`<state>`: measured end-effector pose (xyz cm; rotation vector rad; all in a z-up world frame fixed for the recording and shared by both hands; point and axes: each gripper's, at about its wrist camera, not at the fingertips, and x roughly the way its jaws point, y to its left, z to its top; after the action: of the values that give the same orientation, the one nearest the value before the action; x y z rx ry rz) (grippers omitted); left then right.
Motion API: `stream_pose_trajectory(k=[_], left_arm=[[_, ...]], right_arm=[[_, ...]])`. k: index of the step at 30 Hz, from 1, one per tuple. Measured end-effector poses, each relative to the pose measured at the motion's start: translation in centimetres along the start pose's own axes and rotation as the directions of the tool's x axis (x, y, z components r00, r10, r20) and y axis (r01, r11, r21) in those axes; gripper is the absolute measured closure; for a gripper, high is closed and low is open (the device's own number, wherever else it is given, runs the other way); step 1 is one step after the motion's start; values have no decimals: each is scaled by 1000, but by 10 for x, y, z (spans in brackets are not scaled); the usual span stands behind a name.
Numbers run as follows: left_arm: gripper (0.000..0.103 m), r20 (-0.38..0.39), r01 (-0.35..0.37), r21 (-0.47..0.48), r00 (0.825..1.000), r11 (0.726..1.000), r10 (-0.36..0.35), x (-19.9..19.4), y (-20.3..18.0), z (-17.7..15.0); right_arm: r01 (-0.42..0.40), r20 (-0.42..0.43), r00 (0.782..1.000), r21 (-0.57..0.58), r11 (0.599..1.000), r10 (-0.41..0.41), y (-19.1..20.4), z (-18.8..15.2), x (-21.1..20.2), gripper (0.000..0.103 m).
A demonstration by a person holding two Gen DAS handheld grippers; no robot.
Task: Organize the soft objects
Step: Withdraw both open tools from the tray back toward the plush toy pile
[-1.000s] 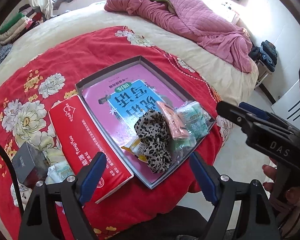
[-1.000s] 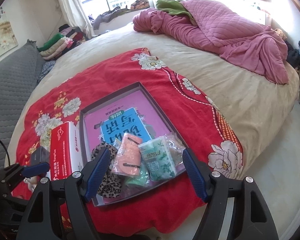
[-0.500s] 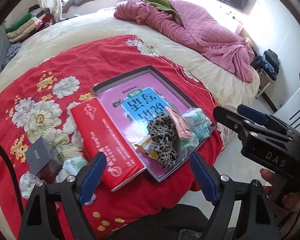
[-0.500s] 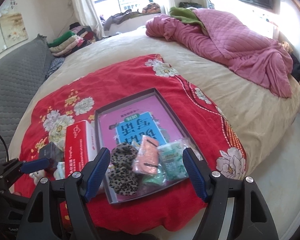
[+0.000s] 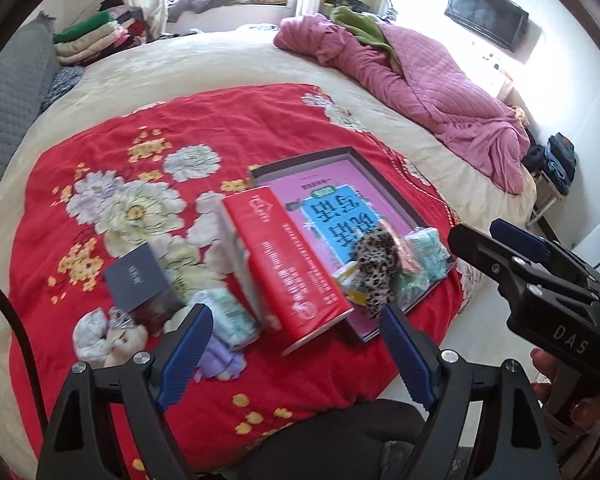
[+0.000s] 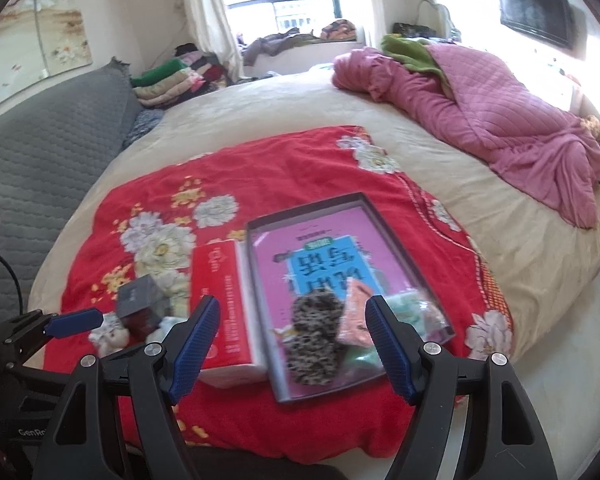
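Note:
A shallow grey tray [image 6: 384, 224] with a pink and blue bottom lies on the red floral blanket [image 6: 284, 168]. At its near end sit a leopard-print soft piece [image 6: 314, 336], a peach pouch [image 6: 356, 312] and green tissue packs [image 6: 410, 308]. The leopard piece [image 5: 374, 262] shows in the left wrist view too. Left of the tray stands a red box [image 5: 288, 268], and beyond it small soft toys [image 5: 108, 336] and a tissue pack [image 5: 226, 316]. My left gripper [image 5: 296, 354] is open above the blanket's near edge. My right gripper [image 6: 294, 346] is open over the tray's near end, holding nothing.
A dark square box [image 5: 138, 278] sits by the toys. A pink quilt [image 6: 500, 120] is heaped at the bed's far right. Folded clothes [image 6: 172, 80] are stacked by the window, and a grey padded surface [image 6: 40, 160] runs along the left. Bare floor [image 6: 560, 380] lies right of the bed.
Both grippers have pulled back and risen, so the bed and tray look smaller and farther. The views have shifted left, bringing the toys into sight. Both stay open and empty.

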<state>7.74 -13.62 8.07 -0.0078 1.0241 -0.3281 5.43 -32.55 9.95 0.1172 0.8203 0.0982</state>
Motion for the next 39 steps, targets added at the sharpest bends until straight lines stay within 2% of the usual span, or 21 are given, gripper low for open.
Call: stream_pose_trajectory(k=[15,29,39], left_arm=[[18,31,-56,-124,998,991,61,-37,68,-21],[18,52,-99,-201,992,975,112,-65,105,-41],[18,47,-135,-241,988,961,150,-71,133,-54]], right_arm=[[-64,12,998,-141,988,66,65,-3,-7,27],[-119,11,992,-203,972,124,101,-8,-14,27],[-124,-12,992,-246,961,125,118,-15,-9,27]])
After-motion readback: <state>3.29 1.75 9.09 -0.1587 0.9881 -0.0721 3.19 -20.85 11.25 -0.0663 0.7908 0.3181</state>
